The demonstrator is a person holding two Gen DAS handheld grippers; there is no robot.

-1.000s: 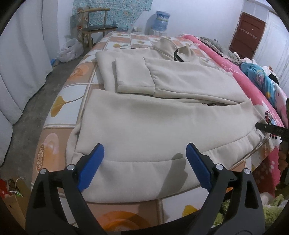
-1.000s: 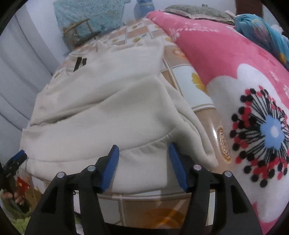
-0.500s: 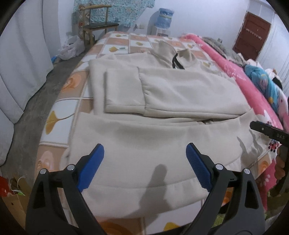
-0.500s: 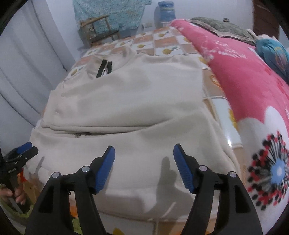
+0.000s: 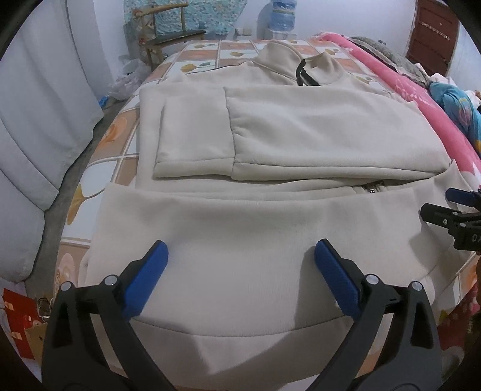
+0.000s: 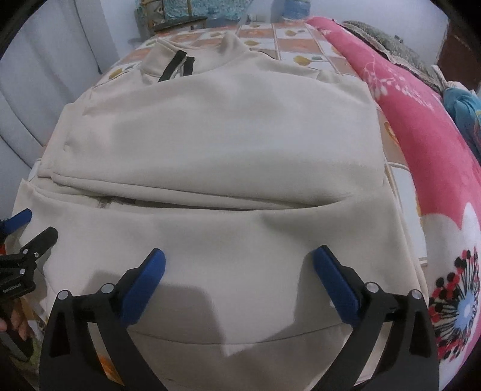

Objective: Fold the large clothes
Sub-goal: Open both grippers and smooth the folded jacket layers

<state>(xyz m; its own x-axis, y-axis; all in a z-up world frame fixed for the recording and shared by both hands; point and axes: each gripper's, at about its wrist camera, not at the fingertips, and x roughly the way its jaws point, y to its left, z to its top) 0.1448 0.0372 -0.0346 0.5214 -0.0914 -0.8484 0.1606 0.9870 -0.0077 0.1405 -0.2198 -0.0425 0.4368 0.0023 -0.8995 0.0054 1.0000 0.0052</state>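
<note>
At six o'clock, the cream jacket's (image 5: 255,234) hem is cut off behind the left gripper (image 5: 240,279) and right gripper (image 6: 237,282). Both jaws are opening, spread wide, nothing clamped between them. Bare bed (image 5: 126,150) is seen at nine o'clock.

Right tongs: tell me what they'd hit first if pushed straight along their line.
Probably the cream jacket: the right tongs, jaws opening with nothing gripped, aim steeply down at its lower panel near the hem band. Depth is unclear.

Home bedroom; bed (image 5: 126,144); curtains (image 5: 36,126); chair (image 5: 168,27)
</note>
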